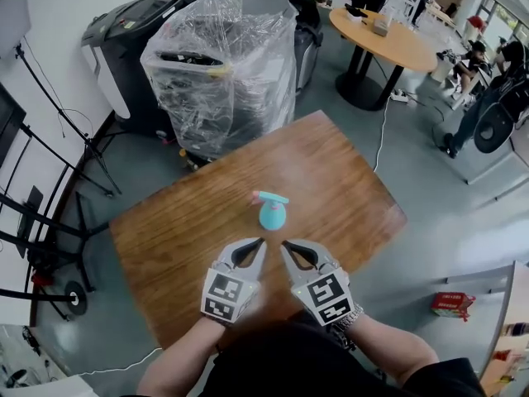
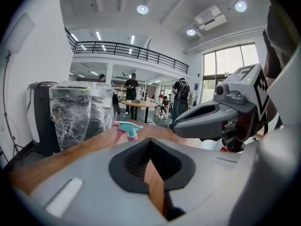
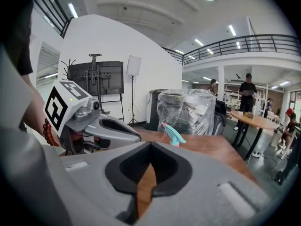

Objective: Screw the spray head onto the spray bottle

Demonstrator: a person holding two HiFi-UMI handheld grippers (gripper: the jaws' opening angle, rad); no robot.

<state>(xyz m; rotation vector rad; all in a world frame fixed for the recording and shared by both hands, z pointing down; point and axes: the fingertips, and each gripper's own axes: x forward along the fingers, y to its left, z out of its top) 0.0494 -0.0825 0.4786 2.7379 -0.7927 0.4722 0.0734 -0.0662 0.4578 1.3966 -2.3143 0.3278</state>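
A small teal spray bottle (image 1: 272, 214) stands upright near the middle of the wooden table (image 1: 331, 164), with a teal and pink spray head (image 1: 270, 197) on top of it. Both grippers hover side by side near the table's front edge, a short way in front of the bottle and apart from it. My left gripper (image 1: 259, 242) is shut with nothing between its jaws, and so is my right gripper (image 1: 286, 244). The spray head (image 2: 127, 128) shows beyond my left gripper (image 2: 149, 141) in the left gripper view. In the right gripper view the spray head (image 3: 173, 134) rises behind my right gripper (image 3: 150, 146).
A machine wrapped in clear plastic (image 1: 223, 64) stands behind the table, with a grey printer (image 1: 132, 35) beside it. Black stands (image 1: 50, 222) line the left wall. A round wooden table (image 1: 388, 35) and people are at the back right. A red box (image 1: 452, 304) lies on the floor.
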